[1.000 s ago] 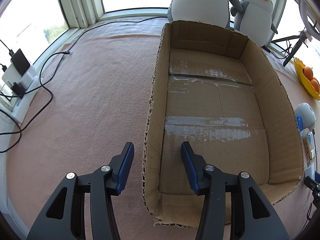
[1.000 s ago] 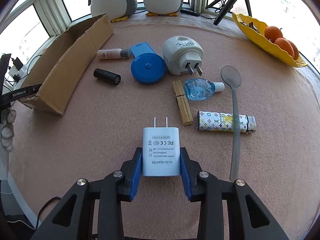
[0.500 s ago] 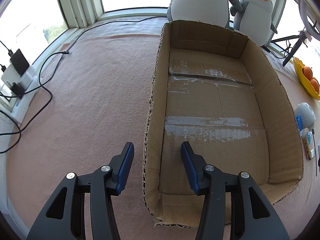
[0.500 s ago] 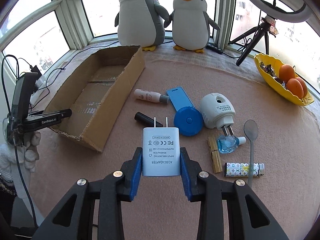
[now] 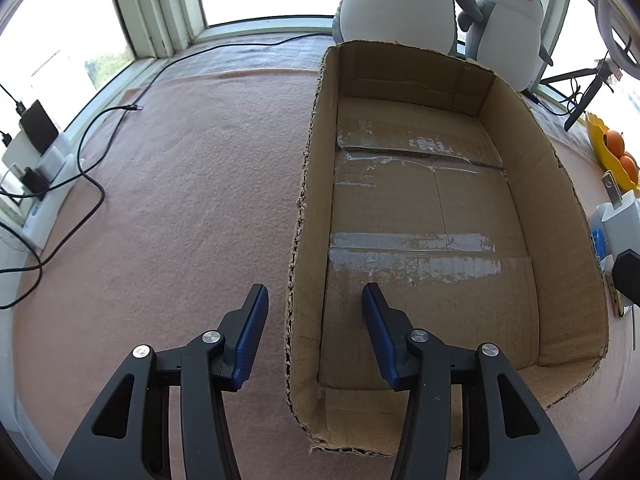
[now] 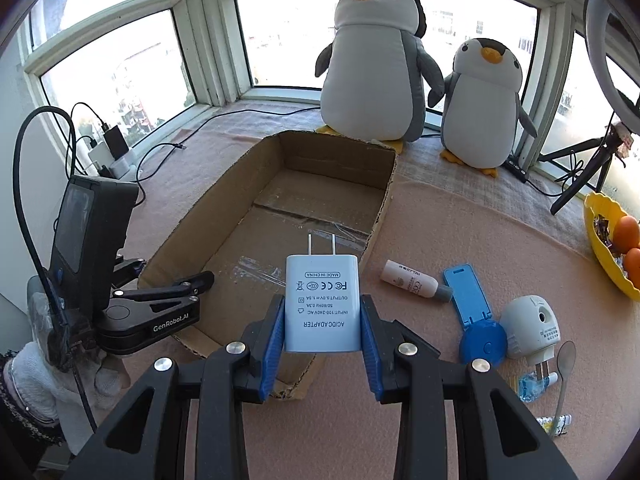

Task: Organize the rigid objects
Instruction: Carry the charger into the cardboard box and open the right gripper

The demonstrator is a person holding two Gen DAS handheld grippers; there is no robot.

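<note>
My right gripper (image 6: 322,316) is shut on a white AC/DC power adapter (image 6: 322,302), prongs pointing away, held in the air above the near right corner of the open cardboard box (image 6: 376,224). The adapter also shows at the right edge of the left wrist view (image 5: 620,216). My left gripper (image 5: 312,320) is open and straddles the box's left wall (image 5: 308,208), one finger outside and one inside; it also shows in the right wrist view (image 6: 172,292). The box holds nothing.
On the pink cloth right of the box lie a small white bottle (image 6: 412,282), a blue stand (image 6: 470,300), a round blue case (image 6: 482,346), a white plug-in device (image 6: 532,330), a spoon (image 6: 564,380) and a lighter (image 6: 554,424). Two plush penguins (image 6: 376,64) stand behind. A yellow fruit dish (image 6: 600,240) sits far right; cables (image 5: 92,168) lie left.
My right gripper has risen and moved left with the adapter, from over the cloth to over the box's near corner. The left gripper has stayed put.
</note>
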